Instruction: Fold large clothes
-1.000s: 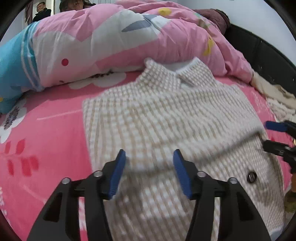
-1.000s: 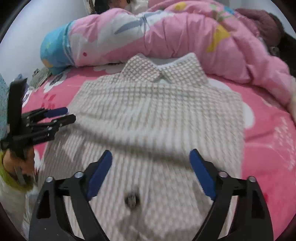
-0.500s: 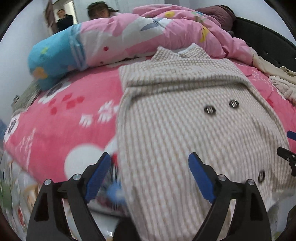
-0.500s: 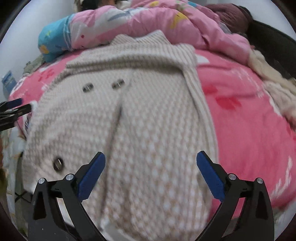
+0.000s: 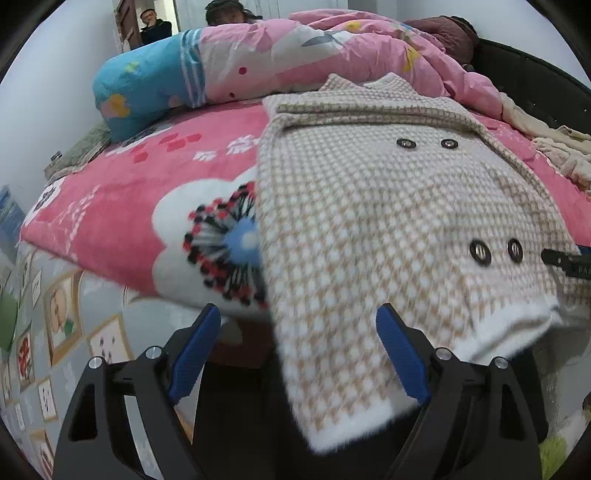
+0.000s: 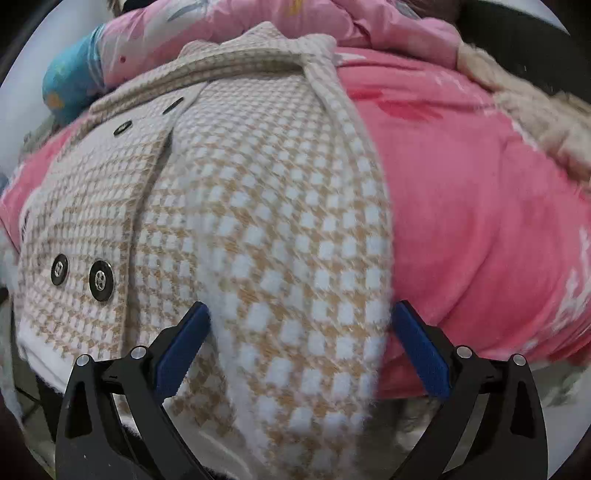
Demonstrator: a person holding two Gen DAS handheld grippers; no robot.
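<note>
A beige-and-white houndstooth coat point(image 5: 373, 221) lies front up on the pink blanket point(image 5: 122, 206) of a bed, its collar toward the far edge against a rolled pink quilt point(image 5: 295, 51) and its hem draped over the near edge, where it hangs down in front of both cameras. Dark round buttons point(image 5: 480, 253) sit in pairs on the front panel, one pair near the hem and another higher up. The left gripper point(image 5: 299, 349) points steeply down at the near edge, level with the coat's left side; its jaws stand wide apart, having just been opening, and the hanging hem corner falls between the blue pads point(image 5: 402, 354) without either one pressing on it, so it grips nothing. The right gripper point(image 6: 301, 347) tilts down still more steeply over the coat's right side; its jaws are spread to their widest after just opening, and the hanging fabric fills the gap between its blue pads point(image 6: 183, 347), brushing close to both, yet it hangs loose rather than pinched. In the left wrist view the black tip of the right gripper shows at the right edge, just beside the lower buttons. A cream fuzzy garment point(image 5: 554, 147) lies along the bed's right edge, well apart from the coat. Beyond the quilt, two people point(image 5: 225, 11) are partly visible by a doorway.
</note>
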